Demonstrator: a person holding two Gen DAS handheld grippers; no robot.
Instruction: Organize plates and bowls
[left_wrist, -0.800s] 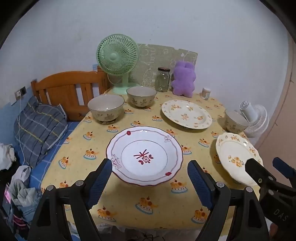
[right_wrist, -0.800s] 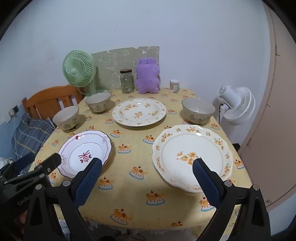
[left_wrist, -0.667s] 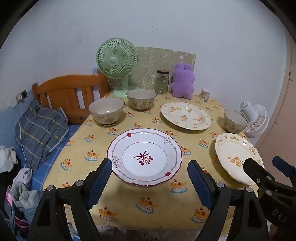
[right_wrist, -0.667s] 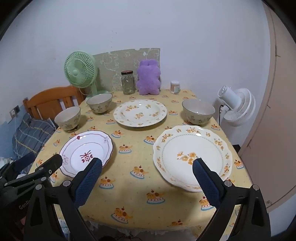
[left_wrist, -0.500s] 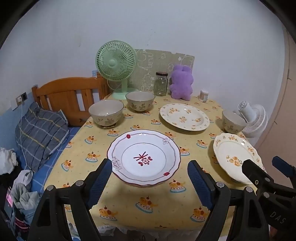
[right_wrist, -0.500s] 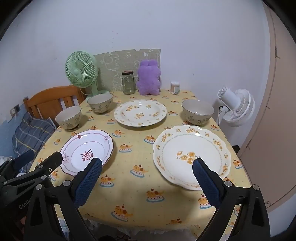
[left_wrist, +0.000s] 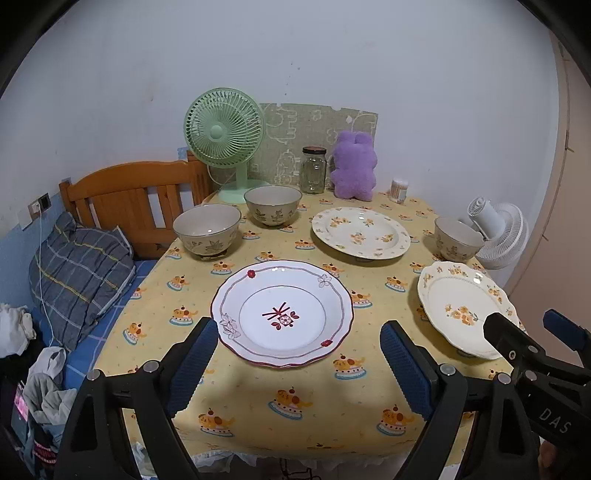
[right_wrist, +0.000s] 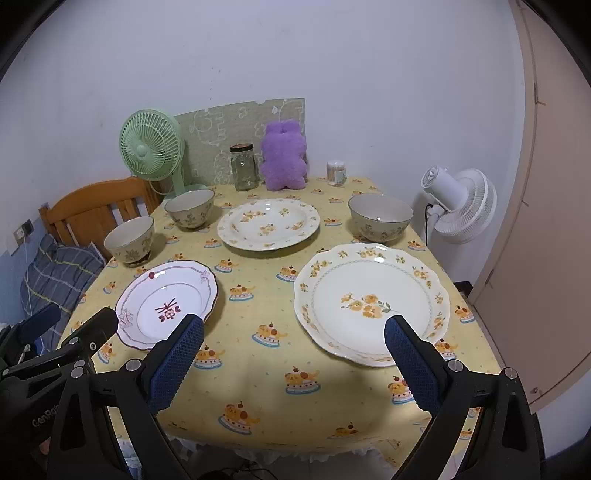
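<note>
Left wrist view
left tool (left_wrist: 293, 363): jaws wide apart, empty, above the worktop (left_wrist: 258, 402) near edge.
red-rimmed plate (left_wrist: 282, 312): on the worktop just beyond the jaws, centred between them.

Right wrist view
right tool (right_wrist: 293, 360): jaws spread, empty.
yellow-flowered plate (right_wrist: 371, 302): near right corner, its near rim behind the right finger.

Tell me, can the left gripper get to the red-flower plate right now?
Probably yes. The left gripper is open and points at the red-flower plate, just short of its near rim. Nothing lies between them but bare tablecloth.
</note>
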